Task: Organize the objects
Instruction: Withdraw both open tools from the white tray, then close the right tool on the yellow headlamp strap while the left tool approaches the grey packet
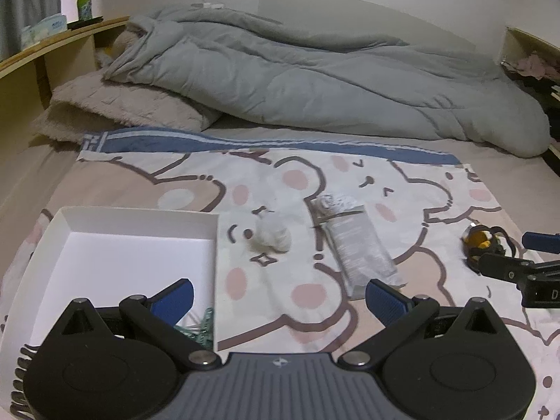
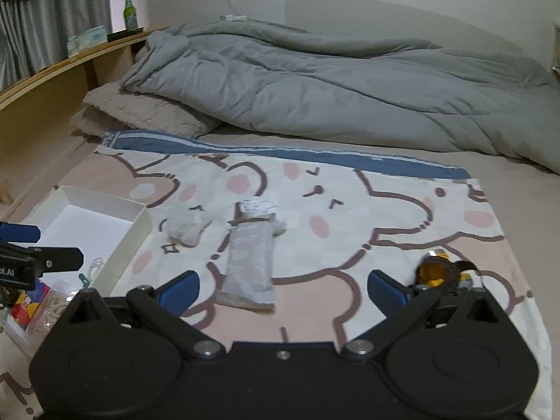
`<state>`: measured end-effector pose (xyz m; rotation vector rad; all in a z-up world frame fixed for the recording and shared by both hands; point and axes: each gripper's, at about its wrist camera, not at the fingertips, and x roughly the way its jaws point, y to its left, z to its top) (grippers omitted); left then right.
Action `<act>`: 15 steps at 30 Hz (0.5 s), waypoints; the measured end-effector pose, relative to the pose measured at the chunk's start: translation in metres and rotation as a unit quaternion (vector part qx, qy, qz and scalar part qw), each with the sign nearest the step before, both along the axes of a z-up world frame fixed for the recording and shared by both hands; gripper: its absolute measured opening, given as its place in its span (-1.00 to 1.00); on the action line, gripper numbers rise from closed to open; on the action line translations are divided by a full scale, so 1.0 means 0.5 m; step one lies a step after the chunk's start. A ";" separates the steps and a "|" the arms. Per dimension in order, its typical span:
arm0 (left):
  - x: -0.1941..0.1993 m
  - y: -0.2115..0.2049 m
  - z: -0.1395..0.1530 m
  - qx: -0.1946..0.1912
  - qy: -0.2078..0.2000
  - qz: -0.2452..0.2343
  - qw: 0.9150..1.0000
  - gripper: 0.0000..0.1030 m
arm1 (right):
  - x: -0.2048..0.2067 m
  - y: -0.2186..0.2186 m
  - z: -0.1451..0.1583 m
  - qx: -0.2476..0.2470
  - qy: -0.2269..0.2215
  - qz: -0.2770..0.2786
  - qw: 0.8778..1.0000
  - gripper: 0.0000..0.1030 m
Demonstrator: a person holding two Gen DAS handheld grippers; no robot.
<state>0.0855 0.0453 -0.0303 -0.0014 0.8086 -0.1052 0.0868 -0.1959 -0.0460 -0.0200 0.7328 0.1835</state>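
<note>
A white open box lies at the left on the cartoon-print blanket; it also shows in the right wrist view, holding small items. A grey sock-like pouch lies mid-blanket. A small white fluffy thing lies left of it. A yellow-and-black object lies at the right. My left gripper is open and empty, over the box's right edge. My right gripper is open and empty, near the pouch's lower end.
A rumpled grey duvet and a beige pillow fill the back of the bed. A wooden headboard shelf at the left carries a green bottle and a tissue pack. The right gripper's fingers show at the right.
</note>
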 end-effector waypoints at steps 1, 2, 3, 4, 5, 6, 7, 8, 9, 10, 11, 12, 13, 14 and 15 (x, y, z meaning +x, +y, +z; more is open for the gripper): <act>0.000 -0.004 0.001 0.000 -0.001 -0.002 1.000 1.00 | -0.001 -0.008 0.000 0.000 -0.001 -0.003 1.000 1.00; 0.000 -0.010 0.000 0.000 -0.003 -0.005 1.000 1.00 | -0.003 -0.014 0.001 0.001 -0.001 -0.007 1.000 1.00; 0.000 -0.016 0.000 0.000 -0.004 -0.007 1.000 1.00 | -0.004 -0.023 0.002 0.001 -0.002 -0.010 1.000 1.00; -0.001 -0.021 0.000 0.000 -0.004 -0.010 1.000 1.00 | -0.004 -0.032 0.003 0.002 -0.003 -0.014 1.000 1.00; -0.001 -0.026 -0.001 0.000 -0.005 -0.013 1.000 1.00 | -0.006 -0.040 0.004 0.003 -0.003 -0.018 1.000 1.00; -0.001 -0.031 -0.001 0.000 -0.006 -0.014 1.000 1.00 | -0.006 -0.048 0.005 0.005 -0.004 -0.021 1.000 1.00; -0.001 -0.036 -0.001 0.001 -0.007 -0.016 1.000 1.00 | -0.007 -0.056 0.006 0.006 -0.004 -0.025 1.000 1.00; -0.002 -0.041 -0.001 0.001 -0.008 -0.017 1.000 1.00 | -0.008 -0.063 0.007 0.008 -0.005 -0.029 1.000 1.00; -0.002 -0.045 0.000 0.000 -0.009 -0.017 1.000 1.00 | -0.009 -0.070 0.008 0.009 -0.005 -0.032 0.999 1.00; -0.001 -0.048 0.001 -0.001 -0.011 -0.017 1.000 1.00 | -0.010 -0.077 0.009 0.011 -0.006 -0.035 0.999 1.00; -0.001 -0.052 0.001 -0.003 -0.013 -0.015 1.000 1.00 | -0.010 -0.083 0.010 0.013 -0.006 -0.038 0.999 1.00; -0.001 -0.055 0.002 -0.004 -0.015 -0.014 1.000 1.00 | -0.010 -0.089 0.011 0.014 -0.006 -0.040 0.999 1.00; 0.000 -0.059 0.002 -0.006 -0.017 -0.013 1.000 1.00 | -0.011 -0.094 0.011 0.014 -0.006 -0.041 0.999 1.00; 0.001 -0.062 0.002 -0.008 -0.020 -0.011 1.000 1.00 | -0.012 -0.099 0.011 0.015 -0.006 -0.043 0.999 1.00; 0.001 -0.065 0.002 -0.011 -0.025 -0.009 1.000 1.00 | -0.013 -0.104 0.012 0.015 -0.006 -0.044 0.999 1.00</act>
